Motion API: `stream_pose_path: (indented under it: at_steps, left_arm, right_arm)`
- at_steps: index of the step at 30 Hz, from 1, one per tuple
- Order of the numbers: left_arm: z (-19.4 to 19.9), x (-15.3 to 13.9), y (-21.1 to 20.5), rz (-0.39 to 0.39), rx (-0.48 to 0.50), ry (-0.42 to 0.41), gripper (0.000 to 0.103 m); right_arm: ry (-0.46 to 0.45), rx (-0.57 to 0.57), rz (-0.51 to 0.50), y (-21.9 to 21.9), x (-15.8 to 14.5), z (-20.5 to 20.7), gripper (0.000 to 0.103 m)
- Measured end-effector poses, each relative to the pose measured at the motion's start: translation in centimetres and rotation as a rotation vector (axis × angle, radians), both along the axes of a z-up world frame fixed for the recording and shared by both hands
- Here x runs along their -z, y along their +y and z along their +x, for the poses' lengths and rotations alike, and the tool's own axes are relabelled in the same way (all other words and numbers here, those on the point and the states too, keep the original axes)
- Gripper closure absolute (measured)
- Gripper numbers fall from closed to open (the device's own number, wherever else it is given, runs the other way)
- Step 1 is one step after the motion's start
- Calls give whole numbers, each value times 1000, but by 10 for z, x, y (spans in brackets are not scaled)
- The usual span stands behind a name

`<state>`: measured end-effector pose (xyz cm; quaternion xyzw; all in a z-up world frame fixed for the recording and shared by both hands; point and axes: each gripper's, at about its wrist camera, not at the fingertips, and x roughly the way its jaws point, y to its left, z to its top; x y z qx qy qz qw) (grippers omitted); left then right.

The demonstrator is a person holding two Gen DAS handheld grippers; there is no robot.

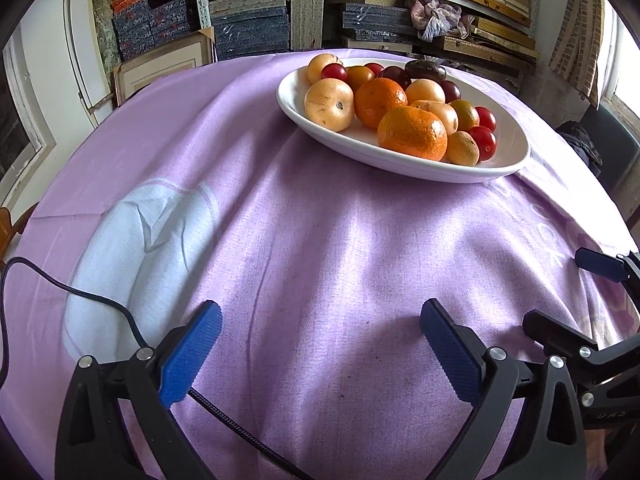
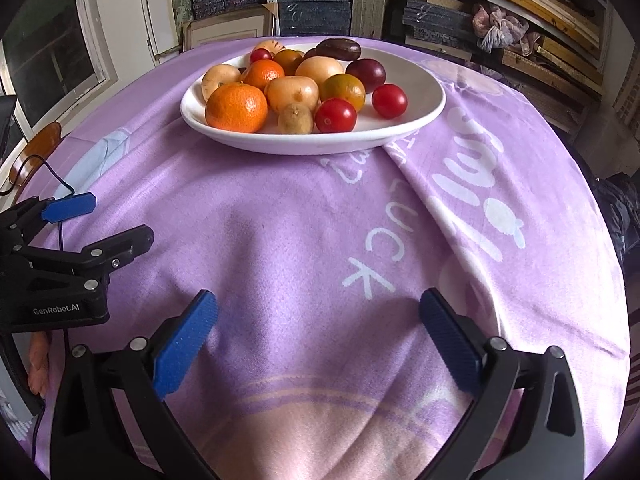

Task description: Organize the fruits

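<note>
The left hand-held gripper (image 1: 320, 352) hangs low over the near edge of the worktop (image 1: 280, 240), jaws spread wide with nothing between them; the right hand-held gripper (image 2: 318, 344) sits just beside it, likewise wide open and holding nothing. Both point toward the far edge, probably so each camera keeps the fruit in sight.

The worktop wears a lilac cloth (image 2: 280, 220), rumpled and printed with white lettering, which would let anything round settle rather than roll.

Toward the far edge stands a white oval dish (image 1: 508, 148), and all the fruit in view lies heaped inside it; no fruit shows on the cloth. Two mandarins (image 1: 412, 133) sit foremost, pale yellow round fruits (image 1: 329, 105) crowd round them, dark plums (image 2: 366, 75) lie at the back, and small cherry tomatoes (image 2: 335, 115) rest near the rim.

Gathered so, the pile fits either a finished collecting or a mixed heap awaiting sorting; the pictures do not settle which.

A black cable (image 1: 80, 292) trails across the left edge.
</note>
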<state>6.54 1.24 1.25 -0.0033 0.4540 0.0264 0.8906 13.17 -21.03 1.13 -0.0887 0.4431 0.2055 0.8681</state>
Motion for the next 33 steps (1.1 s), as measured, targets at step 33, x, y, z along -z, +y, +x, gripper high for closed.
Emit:
stream_pose_path:
  at_steps: [33]
  left_arm:
    - [0,0,2,1,0,0,3]
  right_arm:
    - [-2,2,-5,1,2,1,4]
